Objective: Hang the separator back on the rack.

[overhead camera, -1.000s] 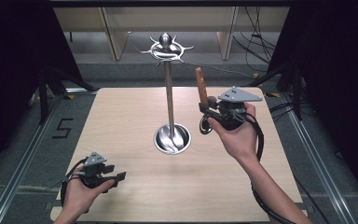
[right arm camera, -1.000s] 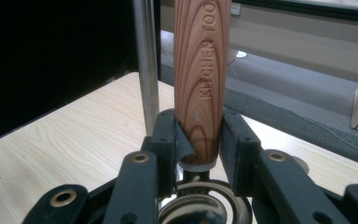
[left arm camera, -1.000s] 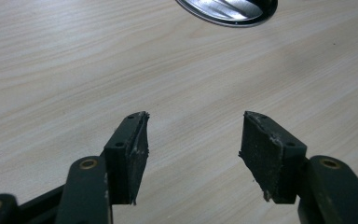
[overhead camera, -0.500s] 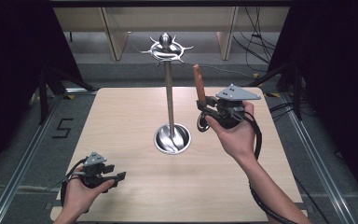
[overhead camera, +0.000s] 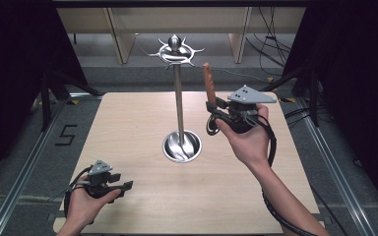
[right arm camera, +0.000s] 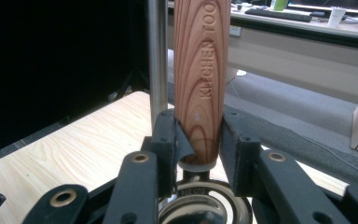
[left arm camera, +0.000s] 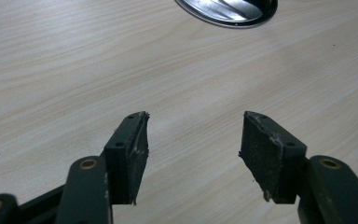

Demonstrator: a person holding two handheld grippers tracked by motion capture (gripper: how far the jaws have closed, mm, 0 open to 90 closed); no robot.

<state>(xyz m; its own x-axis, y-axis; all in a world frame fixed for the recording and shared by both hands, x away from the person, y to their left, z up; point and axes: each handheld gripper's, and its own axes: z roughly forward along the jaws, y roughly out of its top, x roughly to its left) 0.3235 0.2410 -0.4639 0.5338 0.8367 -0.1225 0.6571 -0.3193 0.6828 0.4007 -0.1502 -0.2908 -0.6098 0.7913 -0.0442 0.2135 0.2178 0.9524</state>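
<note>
**What we count**

We see two grippers, left [overhead camera: 123,186] and right [overhead camera: 211,109], one wooden handle [overhead camera: 208,84], one steel stand [overhead camera: 178,105] and one table [overhead camera: 128,128]. We also count two hands [overhead camera: 86,204].

The wooden handle [right arm camera: 200,79] runs off the top edge, its lettering perhaps incomplete.
</note>
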